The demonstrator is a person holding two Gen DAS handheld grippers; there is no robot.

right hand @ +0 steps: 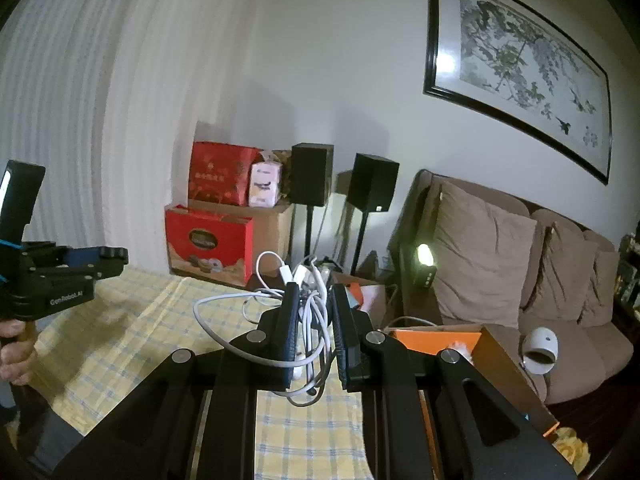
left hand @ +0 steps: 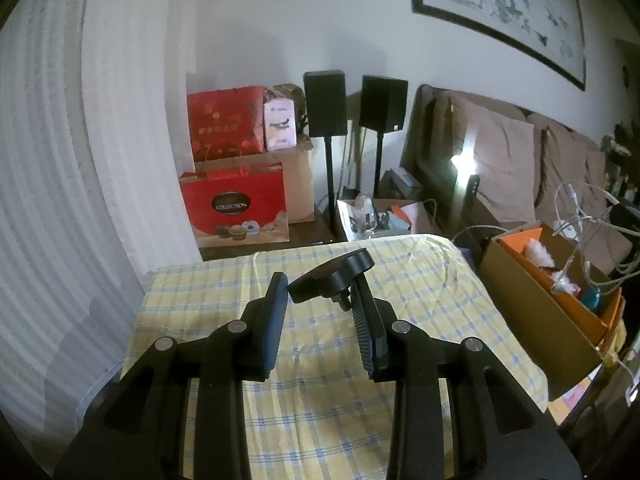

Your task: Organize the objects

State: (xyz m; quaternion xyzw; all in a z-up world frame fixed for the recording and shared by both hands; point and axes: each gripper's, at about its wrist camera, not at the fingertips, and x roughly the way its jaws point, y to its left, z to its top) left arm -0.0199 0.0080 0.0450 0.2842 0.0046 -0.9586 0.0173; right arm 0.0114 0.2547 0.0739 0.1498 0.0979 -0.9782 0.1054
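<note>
In the left wrist view my left gripper (left hand: 320, 285) is shut on a black round knob (left hand: 334, 272) with a short threaded stud, held at the fingertips above the yellow-and-blue plaid tablecloth (left hand: 320, 420). The right wrist view shows that gripper (right hand: 114, 258) raised at the left, with a hand (right hand: 16, 344) on its handle. My right gripper (right hand: 314, 294) is shut on a tangled bundle of white cables (right hand: 308, 320) whose loops spill out to the left. The same cables (left hand: 580, 216) hang over a cardboard box with an orange lining (left hand: 536, 300), at the table's right edge (right hand: 440, 338).
The box holds white fluffy items (left hand: 538, 254) and a teal object (left hand: 592, 298). Behind the table are red gift boxes (left hand: 236, 204), two black speakers on stands (left hand: 325, 104), and a cluttered open box (left hand: 376, 216). A brown sofa with cushions (right hand: 488, 256) carries a white rounded device (right hand: 540, 346).
</note>
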